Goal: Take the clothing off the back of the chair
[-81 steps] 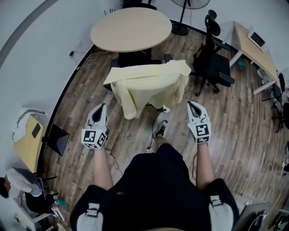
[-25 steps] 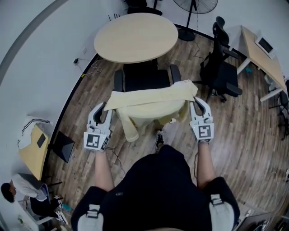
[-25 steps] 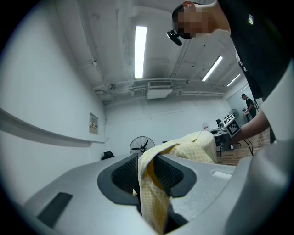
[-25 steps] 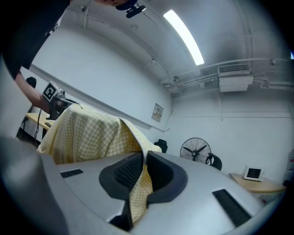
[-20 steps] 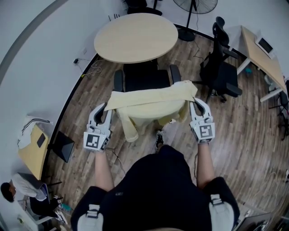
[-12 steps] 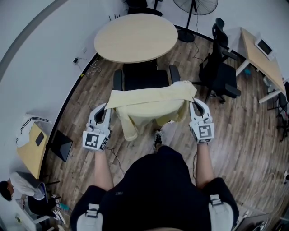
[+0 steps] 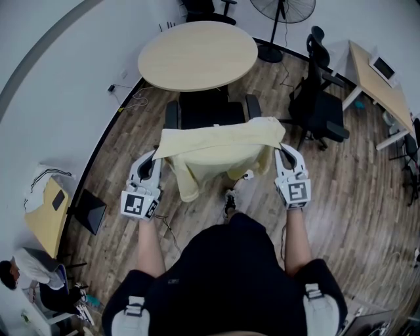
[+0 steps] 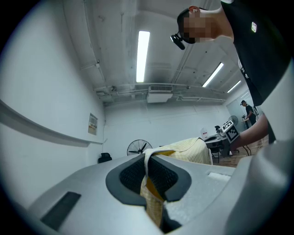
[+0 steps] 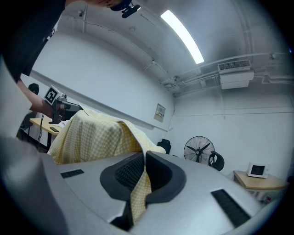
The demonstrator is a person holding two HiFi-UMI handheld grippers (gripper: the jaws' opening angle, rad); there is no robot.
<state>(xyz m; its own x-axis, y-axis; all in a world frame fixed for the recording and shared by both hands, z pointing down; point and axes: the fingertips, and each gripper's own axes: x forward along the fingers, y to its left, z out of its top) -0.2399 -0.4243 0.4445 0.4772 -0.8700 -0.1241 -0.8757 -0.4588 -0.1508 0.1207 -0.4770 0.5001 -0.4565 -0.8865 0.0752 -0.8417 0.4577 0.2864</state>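
A pale yellow checked shirt (image 7: pixel 216 147) hangs over the back of a black chair (image 7: pixel 203 113), seen from above in the head view. My left gripper (image 7: pixel 152 157) is at the shirt's left end and my right gripper (image 7: pixel 283 150) at its right end. In the left gripper view, the left gripper (image 8: pixel 149 170) is shut on a fold of the yellow shirt (image 8: pixel 154 204). In the right gripper view, the right gripper (image 9: pixel 142 170) is likewise shut on a strip of the shirt (image 9: pixel 94 135), which drapes away behind the jaws.
A round wooden table (image 7: pixel 197 52) stands just beyond the chair. A second black office chair (image 7: pixel 318 98), a floor fan (image 7: pixel 282 10) and a desk (image 7: pixel 377 72) are at the right. Cables lie on the wood floor by the wall. A bag (image 7: pixel 46 203) sits at the left.
The shirt's hanging part has drawn up a little and bunched between the two grippers. Both hands have stayed nearly where they were.
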